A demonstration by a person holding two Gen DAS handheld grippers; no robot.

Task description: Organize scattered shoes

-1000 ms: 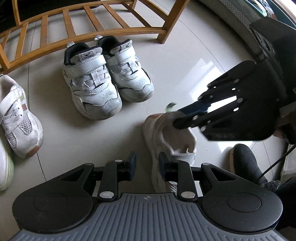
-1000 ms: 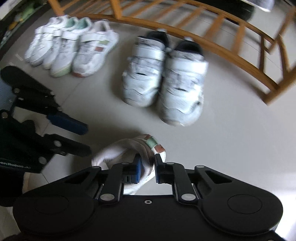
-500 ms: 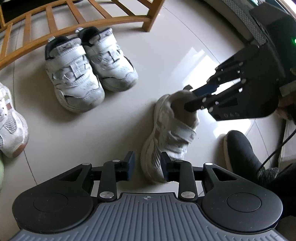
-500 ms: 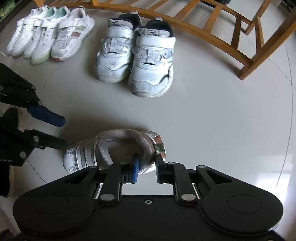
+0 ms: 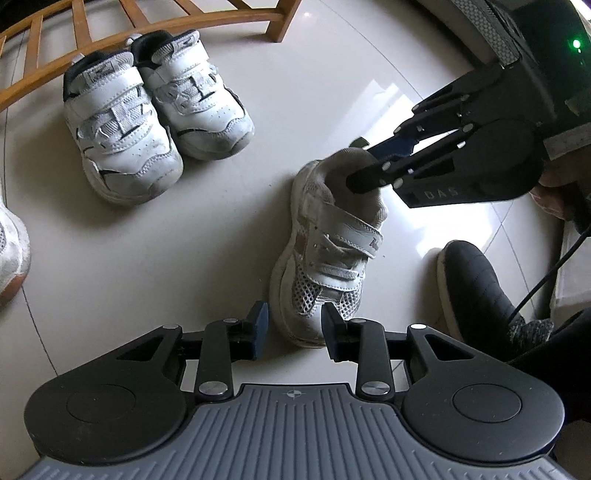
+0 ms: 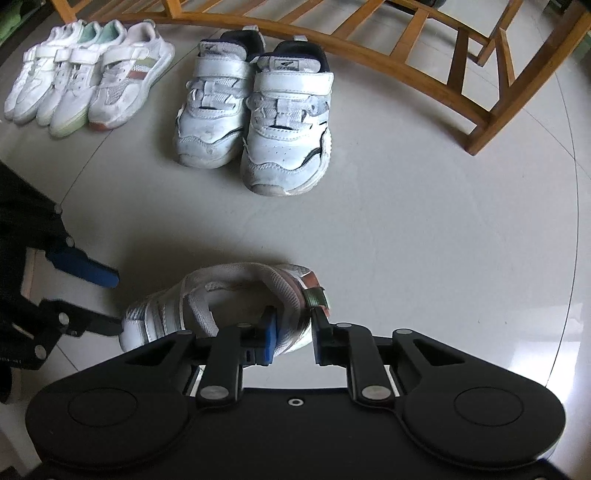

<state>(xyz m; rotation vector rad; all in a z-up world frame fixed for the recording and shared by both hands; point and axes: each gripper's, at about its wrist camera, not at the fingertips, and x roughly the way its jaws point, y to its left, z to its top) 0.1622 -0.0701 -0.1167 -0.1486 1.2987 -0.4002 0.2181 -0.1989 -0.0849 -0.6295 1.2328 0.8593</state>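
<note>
A small white strap sneaker (image 5: 325, 251) rests on the pale floor, its toe toward my left gripper. My right gripper (image 5: 360, 166) is shut on the sneaker's heel collar; in the right wrist view the sneaker (image 6: 221, 291) shows its heel rim pinched in that gripper (image 6: 291, 332). My left gripper (image 5: 293, 325) is open, a finger on each side of the toe. In the right wrist view this left gripper (image 6: 116, 299) has its black finger at the toe tip and its blue finger clear of the sneaker.
A white-and-black pair (image 5: 147, 122) (image 6: 255, 114) stands side by side before a wooden rack (image 5: 147, 26) (image 6: 406, 55). Several white sneakers (image 6: 85, 77) line up at the far left. A person's dark slipper (image 5: 476, 295) stands right of the sneaker.
The sneaker swung round in the right gripper and came down, its toe now between the left fingers. The left gripper moved in toward it with its jaws slightly wider.
</note>
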